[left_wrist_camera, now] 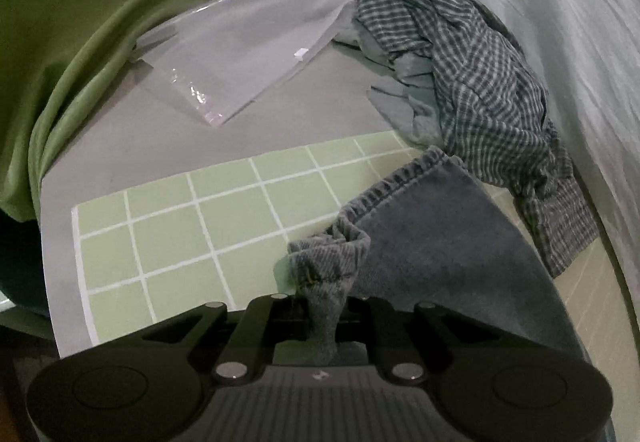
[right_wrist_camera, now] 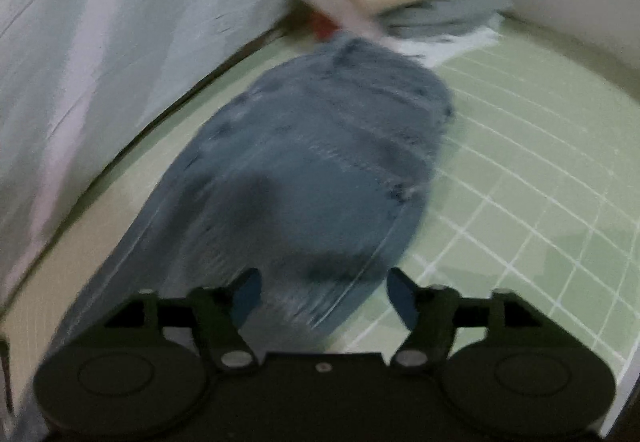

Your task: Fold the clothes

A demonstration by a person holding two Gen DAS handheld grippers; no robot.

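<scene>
Blue denim jeans [left_wrist_camera: 436,238] lie on the green gridded mat [left_wrist_camera: 180,226]. My left gripper [left_wrist_camera: 322,306] is shut on a bunched hem corner of the jeans, lifted slightly off the mat. In the right wrist view the jeans [right_wrist_camera: 320,161] stretch away over the mat [right_wrist_camera: 520,169], blurred by motion. My right gripper [right_wrist_camera: 322,298] is open, its blue-padded fingers [right_wrist_camera: 402,296] apart just above the near part of the jeans, holding nothing.
A crumpled checked shirt [left_wrist_camera: 472,81] lies beyond the jeans by the white curtain [left_wrist_camera: 580,61]. A clear plastic sheet [left_wrist_camera: 240,53] and green cloth [left_wrist_camera: 80,41] are at the left. Folded clothes [right_wrist_camera: 432,1] are stacked at the mat's far end.
</scene>
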